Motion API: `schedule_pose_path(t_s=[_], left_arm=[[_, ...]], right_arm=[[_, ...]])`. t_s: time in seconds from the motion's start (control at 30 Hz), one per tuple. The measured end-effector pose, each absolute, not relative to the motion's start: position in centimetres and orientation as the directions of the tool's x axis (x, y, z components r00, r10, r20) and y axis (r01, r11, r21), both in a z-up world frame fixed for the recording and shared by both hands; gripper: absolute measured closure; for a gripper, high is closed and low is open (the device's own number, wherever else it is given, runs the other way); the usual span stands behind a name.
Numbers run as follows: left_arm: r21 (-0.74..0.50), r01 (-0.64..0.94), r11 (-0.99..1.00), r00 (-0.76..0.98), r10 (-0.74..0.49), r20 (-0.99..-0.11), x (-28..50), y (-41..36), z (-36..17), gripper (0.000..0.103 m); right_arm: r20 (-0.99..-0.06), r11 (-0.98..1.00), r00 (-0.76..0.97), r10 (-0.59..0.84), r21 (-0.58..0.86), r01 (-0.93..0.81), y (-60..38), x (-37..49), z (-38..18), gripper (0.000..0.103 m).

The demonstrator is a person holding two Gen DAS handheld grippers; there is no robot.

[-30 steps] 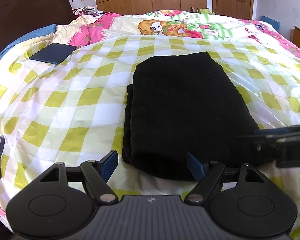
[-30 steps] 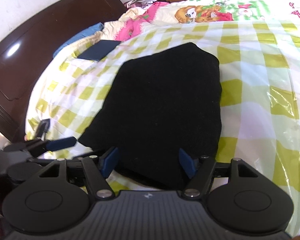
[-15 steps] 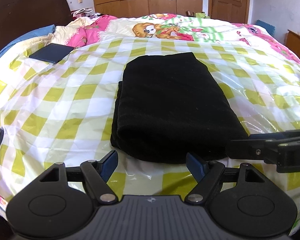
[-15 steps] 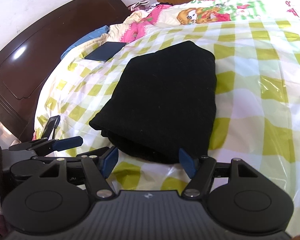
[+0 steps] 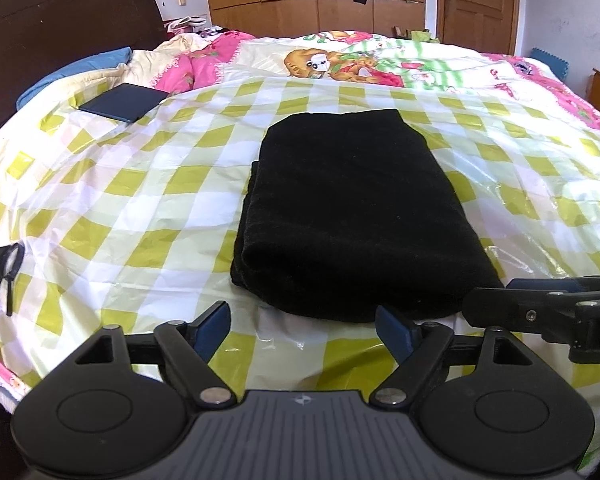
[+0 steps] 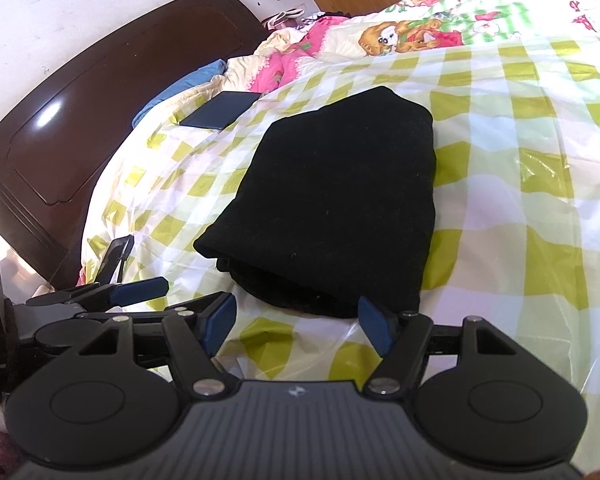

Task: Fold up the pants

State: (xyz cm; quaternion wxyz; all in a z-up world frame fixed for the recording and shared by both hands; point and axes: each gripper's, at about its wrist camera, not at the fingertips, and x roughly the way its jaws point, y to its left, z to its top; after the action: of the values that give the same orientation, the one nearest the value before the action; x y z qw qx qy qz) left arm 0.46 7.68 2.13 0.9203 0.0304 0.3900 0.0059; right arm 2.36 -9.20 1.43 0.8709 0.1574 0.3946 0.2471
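Low in the left wrist view, the left gripper (image 5: 302, 330) has just been opening its jaws, nothing between them. The right gripper (image 6: 294, 322) is likewise released. The folded black pants (image 5: 348, 216) lie just beyond both, mid-frame on the checkered plastic sheet (image 5: 140, 208); their layers are hard to make out. Only the left wrist view shows the door (image 5: 476, 4), upper right.
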Motion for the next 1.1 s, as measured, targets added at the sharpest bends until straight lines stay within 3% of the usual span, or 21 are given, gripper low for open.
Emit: schedule_pose_path(t_s=[0.3, 1.1], left_arm=[[0.052, -0.032, 0.998, 0.693, 0.06, -0.719, 0.0, 8.1, 1.7, 0.0], [0.024, -0.041, 0.999, 0.699, 0.046, -0.713, -1.6, 7.8, 1.7, 0.0]], right_arm=[[-0.629, 0.838, 0.56, 0.54, 0.463, -0.288, -9.4, 2.2, 0.8, 0.034], [-0.684, 0.883, 0.56, 0.468, 0.381, -0.272, -9.1, 1.9, -0.1, 0.034]])
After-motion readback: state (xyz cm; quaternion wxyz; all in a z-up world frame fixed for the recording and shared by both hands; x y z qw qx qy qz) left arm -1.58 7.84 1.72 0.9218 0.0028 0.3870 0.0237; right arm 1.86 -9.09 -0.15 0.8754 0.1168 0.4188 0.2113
